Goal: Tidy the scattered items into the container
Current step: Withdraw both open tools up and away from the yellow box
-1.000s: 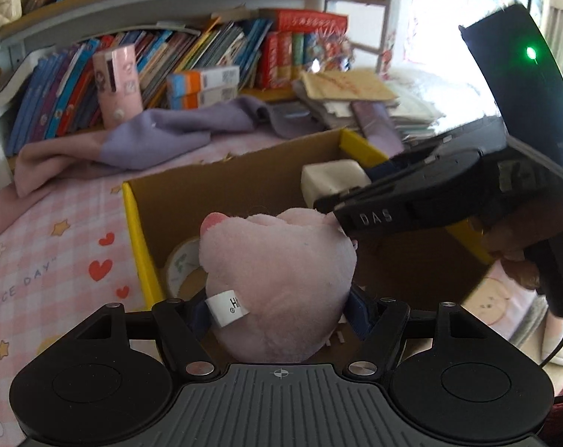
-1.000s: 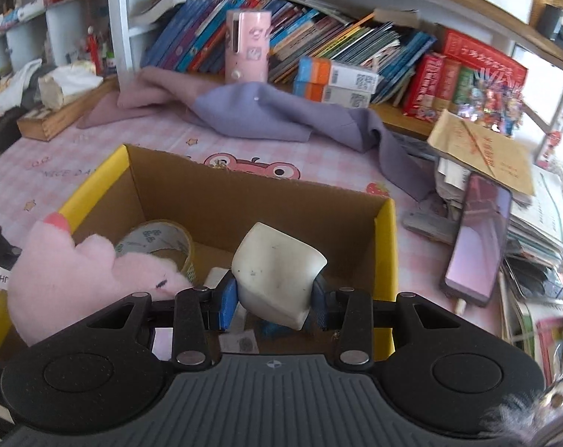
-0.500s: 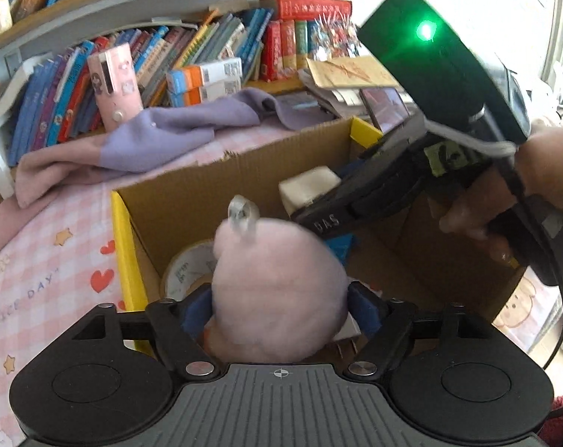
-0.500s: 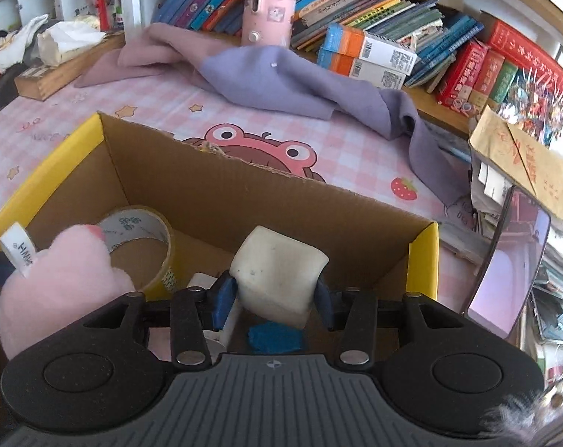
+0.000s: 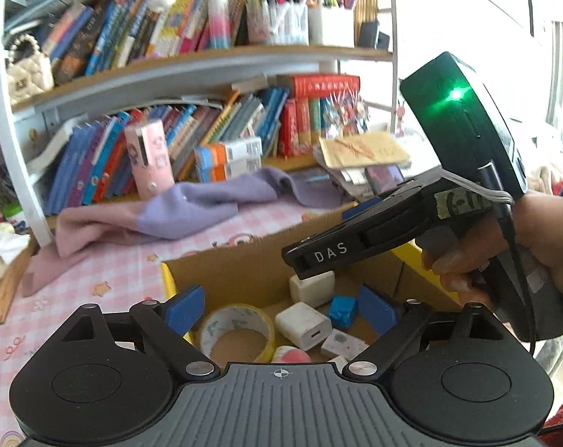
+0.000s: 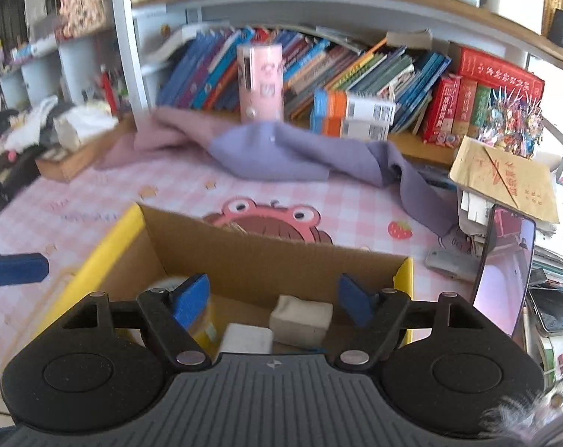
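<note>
Jaws, left: left gripper [image 5: 281, 307] above the near side of the cardboard box [image 5: 244, 264]; jaws wide apart and opening, pads clear of everything, box contents showing in the gap below.
Jaws, right: right gripper [image 6: 272, 300] also over the box; jaws apart and opening, the cream block [image 6: 301, 320] lying low between them, untouched as far as can be seen.
Box: open-topped, yellow-edged, sits on the pink checked tabletop [image 5: 95, 290]. Corrugated walls thin and bendable; judged light and likely to slide if a rim is knocked.
Tape roll [image 5: 237, 329]: flat on the box floor, left side. Stiff ring, light; best taken across its wall.
Pink plush [image 5: 290, 354]: only a sliver shows at the box's near edge. Soft, squashes, any pinch holds.
White charger [image 5: 304, 324]: box centre, beside the tape roll. Hard, smooth, could slip; grip the flat faces.
Cream block, again: toward the box's far wall; looks slightly spongy, light.
Blue piece [image 5: 342, 307]: just right of the charger, small, hard to tell its make.
Room: both grippers crowd the box mouth, close together; straight up is the open way out. Tabletop left of the box bare; purple cloth [image 5: 192, 208] beyond it; papers and a phone [image 6: 505, 272] right of it.
</note>
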Action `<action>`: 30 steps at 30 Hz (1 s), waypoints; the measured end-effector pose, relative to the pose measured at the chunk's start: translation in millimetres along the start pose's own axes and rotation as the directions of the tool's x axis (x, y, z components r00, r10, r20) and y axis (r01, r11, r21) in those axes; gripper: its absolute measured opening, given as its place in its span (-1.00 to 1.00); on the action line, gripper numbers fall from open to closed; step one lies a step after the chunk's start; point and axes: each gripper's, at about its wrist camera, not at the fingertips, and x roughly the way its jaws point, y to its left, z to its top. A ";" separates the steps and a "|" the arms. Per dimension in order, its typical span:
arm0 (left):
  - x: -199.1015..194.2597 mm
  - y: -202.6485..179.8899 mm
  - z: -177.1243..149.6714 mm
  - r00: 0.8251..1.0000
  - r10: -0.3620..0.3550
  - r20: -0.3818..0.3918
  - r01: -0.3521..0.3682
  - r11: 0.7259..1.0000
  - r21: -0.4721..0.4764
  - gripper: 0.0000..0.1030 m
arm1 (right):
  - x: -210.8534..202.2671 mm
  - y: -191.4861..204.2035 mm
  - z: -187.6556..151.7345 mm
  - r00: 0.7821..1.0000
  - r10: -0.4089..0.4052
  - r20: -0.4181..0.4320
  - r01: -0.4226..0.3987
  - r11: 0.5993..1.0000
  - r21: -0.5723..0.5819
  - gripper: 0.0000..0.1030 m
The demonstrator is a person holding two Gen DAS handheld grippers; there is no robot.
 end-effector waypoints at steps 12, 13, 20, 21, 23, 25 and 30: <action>-59.2 25.4 -13.7 0.994 0.070 0.081 -0.064 0.995 -0.079 0.93 | -60.3 27.4 -10.6 0.995 -0.025 0.100 0.020 0.999 0.048 0.56; -64.1 28.5 -17.0 0.994 0.077 0.081 -0.069 0.994 -0.089 0.93 | -65.1 29.3 -13.5 0.994 -0.034 0.104 0.027 0.998 0.061 0.57; -100.4 53.7 -40.4 0.982 0.155 0.112 -0.134 0.976 -0.170 0.94 | -93.0 49.9 -44.1 0.981 -0.133 0.143 0.117 0.987 0.112 0.62; -106.6 57.0 -44.6 0.978 0.171 0.121 -0.147 0.972 -0.183 0.95 | -94.8 52.5 -49.5 0.978 -0.152 0.143 0.135 0.983 0.125 0.62; -118.1 62.5 -53.1 0.967 0.214 0.139 -0.185 0.963 -0.198 0.95 | -100.4 59.6 -61.3 0.974 -0.177 0.139 0.154 0.975 0.162 0.62; -128.4 67.3 -61.6 0.957 0.251 0.148 -0.220 0.955 -0.198 0.95 | -107.8 68.9 -72.1 0.971 -0.191 0.146 0.163 0.969 0.187 0.62; -149.8 77.2 -84.0 0.953 0.281 0.118 -0.256 0.948 -0.191 0.99 | -126.1 99.7 -92.6 0.958 -0.230 0.170 0.195 0.961 0.196 0.64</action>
